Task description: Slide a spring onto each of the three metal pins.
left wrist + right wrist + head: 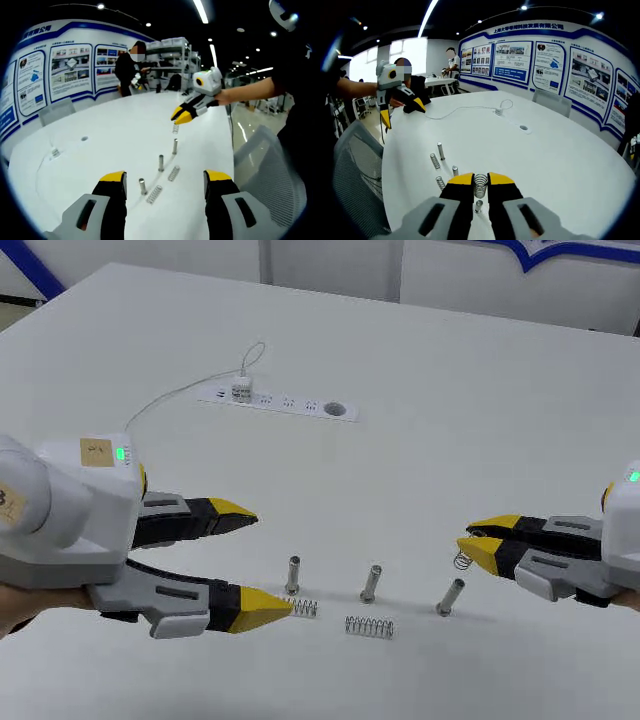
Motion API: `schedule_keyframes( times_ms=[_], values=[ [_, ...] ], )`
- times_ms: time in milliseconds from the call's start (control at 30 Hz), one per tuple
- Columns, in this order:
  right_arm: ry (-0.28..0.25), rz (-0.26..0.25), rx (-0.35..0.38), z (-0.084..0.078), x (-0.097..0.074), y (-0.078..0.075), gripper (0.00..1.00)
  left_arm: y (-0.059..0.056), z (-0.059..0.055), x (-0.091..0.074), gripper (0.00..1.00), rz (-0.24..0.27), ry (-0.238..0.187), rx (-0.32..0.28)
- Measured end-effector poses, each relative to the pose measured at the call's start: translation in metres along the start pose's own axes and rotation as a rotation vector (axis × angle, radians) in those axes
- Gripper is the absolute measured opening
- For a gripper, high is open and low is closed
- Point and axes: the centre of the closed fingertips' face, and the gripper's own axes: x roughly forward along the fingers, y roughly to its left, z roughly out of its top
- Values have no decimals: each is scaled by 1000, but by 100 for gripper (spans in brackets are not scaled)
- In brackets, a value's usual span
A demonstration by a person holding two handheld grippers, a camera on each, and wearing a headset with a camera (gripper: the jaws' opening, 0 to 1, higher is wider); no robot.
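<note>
Spring (480,187) in right hand-held gripper (480,176); blue-lettered wall boards (512,60), text illegible

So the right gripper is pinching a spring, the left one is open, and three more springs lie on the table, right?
Not quite. Only two springs lie on the table, not three: one and another, as the head view shows. The rest holds: the right gripper pinches a spring, and the left gripper is open.

Nothing is reading clearly.
Blue characters (527,27) are heading the white-and-blue wall display boards (512,60), too small to read; a tan square sticker (96,450) on the left gripper (272,562) is showing only blur.
</note>
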Motion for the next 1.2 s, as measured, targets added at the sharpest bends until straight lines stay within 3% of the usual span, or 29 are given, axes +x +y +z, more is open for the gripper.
schedule_keyframes(
  times_ms=[200, 333, 533, 633, 867, 967, 1033, 1200],
  values=[
    [25, -4, 26, -11, 2, -3, 10, -1, -13, 5, 84, 31, 27, -10],
    [21, -6, 46, -14, 4, 0, 10, 3, -21, 6, 91, 72, 31, -26],
    [43, -13, 53, -21, 7, -2, 10, 11, -23, 3, 100, 125, 17, -37],
    [54, -17, 58, -25, 9, -2, 10, 16, -25, 1, 100, 164, 4, -38],
    [73, -23, 68, -31, 12, -1, 10, 7, -37, 7, 100, 172, -5, -37],
    [86, -21, 62, -36, 14, 0, 10, 11, -35, 8, 100, 211, -38, -35],
    [99, -22, 48, -39, 16, 1, 10, 8, -35, 9, 100, 204, -53, -47],
    [114, -29, 53, -46, 19, 0, 11, 8, -38, 10, 100, 210, -41, -35]
  ],
)
